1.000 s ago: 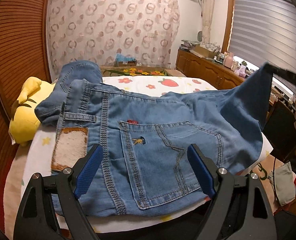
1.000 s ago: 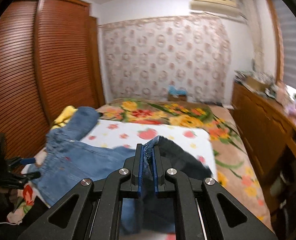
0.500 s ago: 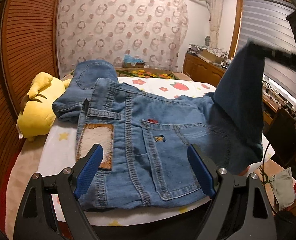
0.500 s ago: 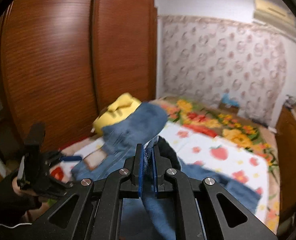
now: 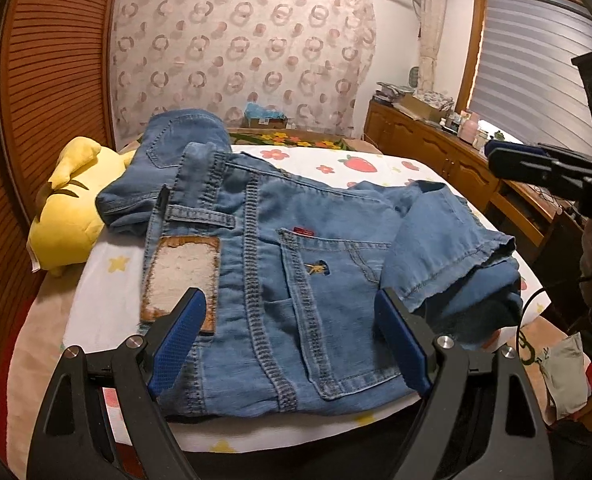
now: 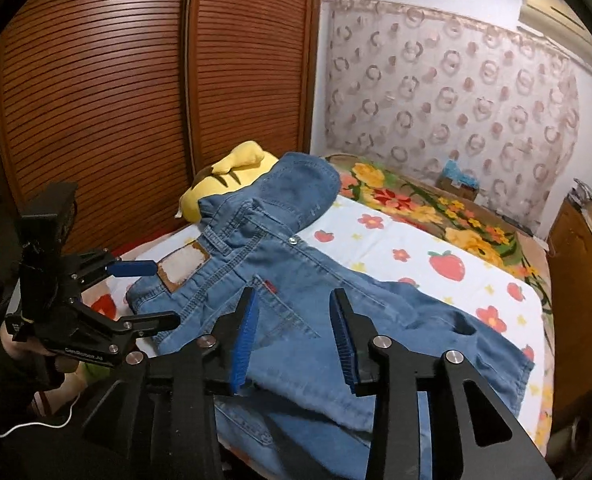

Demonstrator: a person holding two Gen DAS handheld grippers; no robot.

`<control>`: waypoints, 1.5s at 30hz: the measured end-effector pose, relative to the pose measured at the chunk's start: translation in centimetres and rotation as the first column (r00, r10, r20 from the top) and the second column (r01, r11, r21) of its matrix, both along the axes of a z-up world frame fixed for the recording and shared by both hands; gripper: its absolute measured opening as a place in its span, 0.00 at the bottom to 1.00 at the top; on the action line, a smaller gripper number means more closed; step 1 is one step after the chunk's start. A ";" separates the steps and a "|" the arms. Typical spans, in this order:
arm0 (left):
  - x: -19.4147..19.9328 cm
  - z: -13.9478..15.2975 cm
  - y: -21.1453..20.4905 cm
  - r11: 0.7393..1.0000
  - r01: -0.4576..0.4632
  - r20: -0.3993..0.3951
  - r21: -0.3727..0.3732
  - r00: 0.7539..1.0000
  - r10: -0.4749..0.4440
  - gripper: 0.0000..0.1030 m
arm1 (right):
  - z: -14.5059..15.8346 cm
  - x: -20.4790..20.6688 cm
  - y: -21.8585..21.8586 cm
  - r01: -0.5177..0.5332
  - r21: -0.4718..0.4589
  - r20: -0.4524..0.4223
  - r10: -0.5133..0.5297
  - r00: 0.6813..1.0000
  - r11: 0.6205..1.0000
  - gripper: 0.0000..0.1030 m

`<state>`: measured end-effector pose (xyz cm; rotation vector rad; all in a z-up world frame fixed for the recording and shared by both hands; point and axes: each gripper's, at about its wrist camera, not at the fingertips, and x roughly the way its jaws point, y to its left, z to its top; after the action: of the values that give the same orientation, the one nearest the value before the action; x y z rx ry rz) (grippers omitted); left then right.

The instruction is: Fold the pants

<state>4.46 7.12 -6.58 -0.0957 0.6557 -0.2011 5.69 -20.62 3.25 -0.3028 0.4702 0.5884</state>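
Left wrist view: jeans (image 5: 280,264) on bed (image 5: 96,280), waistband toward plush (image 5: 68,220), long axis left to right, leg hem doubled back at right; left gripper (image 5: 292,340) wide open, empty, over the near edge. Right wrist view: right gripper (image 6: 296,336) open, empty, above the folded leg; left gripper (image 6: 144,296) at the waistband end
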 end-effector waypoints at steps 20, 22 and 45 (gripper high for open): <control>0.9 -0.4 -5.7 0.981 0.192 -0.012 -0.011 0.981 -0.192 0.84 | -4.4 -2.5 -2.3 0.218 -0.017 -0.120 -0.218 0.969 0.976 0.39; 1.1 -0.5 -6.2 0.977 0.213 -0.020 -0.013 0.977 -0.213 0.84 | -4.6 -2.6 -2.2 0.221 -0.016 -0.129 -0.221 0.967 0.975 0.39; 1.5 1.1 -6.8 0.971 0.236 0.055 -0.025 0.971 -0.234 0.08 | -1.5 0.2 -0.6 0.174 0.078 -0.077 -0.168 0.983 0.982 0.05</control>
<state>5.93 0.36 -5.47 -0.0424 0.6118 -0.4413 5.89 -21.19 1.76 -0.1594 0.5318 0.4507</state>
